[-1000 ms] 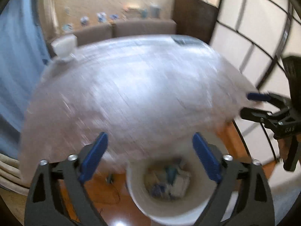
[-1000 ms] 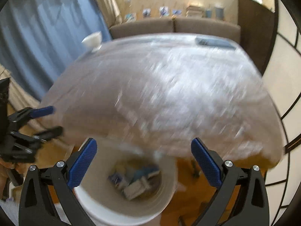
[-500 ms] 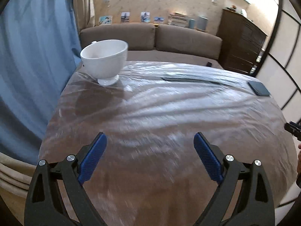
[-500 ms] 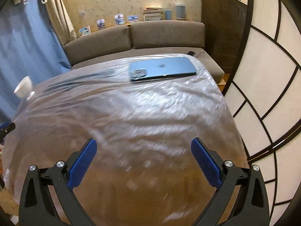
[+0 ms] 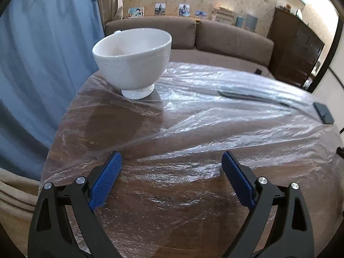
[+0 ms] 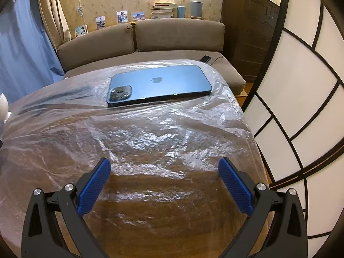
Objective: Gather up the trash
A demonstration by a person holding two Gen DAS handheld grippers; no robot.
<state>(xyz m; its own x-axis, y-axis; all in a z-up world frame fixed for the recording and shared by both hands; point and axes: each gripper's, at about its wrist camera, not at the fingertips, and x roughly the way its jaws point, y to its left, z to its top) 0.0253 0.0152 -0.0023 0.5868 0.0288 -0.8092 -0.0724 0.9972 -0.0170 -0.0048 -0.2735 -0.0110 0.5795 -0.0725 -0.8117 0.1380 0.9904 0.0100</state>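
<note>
A thin clear plastic sheet [image 5: 193, 129] covers the brown wooden table; it also shows in the right wrist view [image 6: 150, 137], crinkled. My left gripper [image 5: 172, 172] is open and empty, low over the near left part of the sheet. My right gripper [image 6: 164, 176] is open and empty, low over the near right part. A white footed bowl [image 5: 133, 64] stands on the sheet at the far left. A blue phone [image 6: 159, 85] lies face down on the sheet at the far right; it shows small in the left wrist view [image 5: 324, 112]. No trash bin is in view.
A brown sofa [image 6: 137, 40] runs behind the table. A blue curtain [image 5: 43, 64] hangs on the left. A dark dresser [image 6: 249, 32] and a paper-panel screen [image 6: 301, 86] stand on the right. The table edge drops off close to the right gripper's right side.
One second ago both grippers looked down at a white bin of trash below the table edge. They have since risen and now face across the tabletop, closer to the bowl and the phone.
</note>
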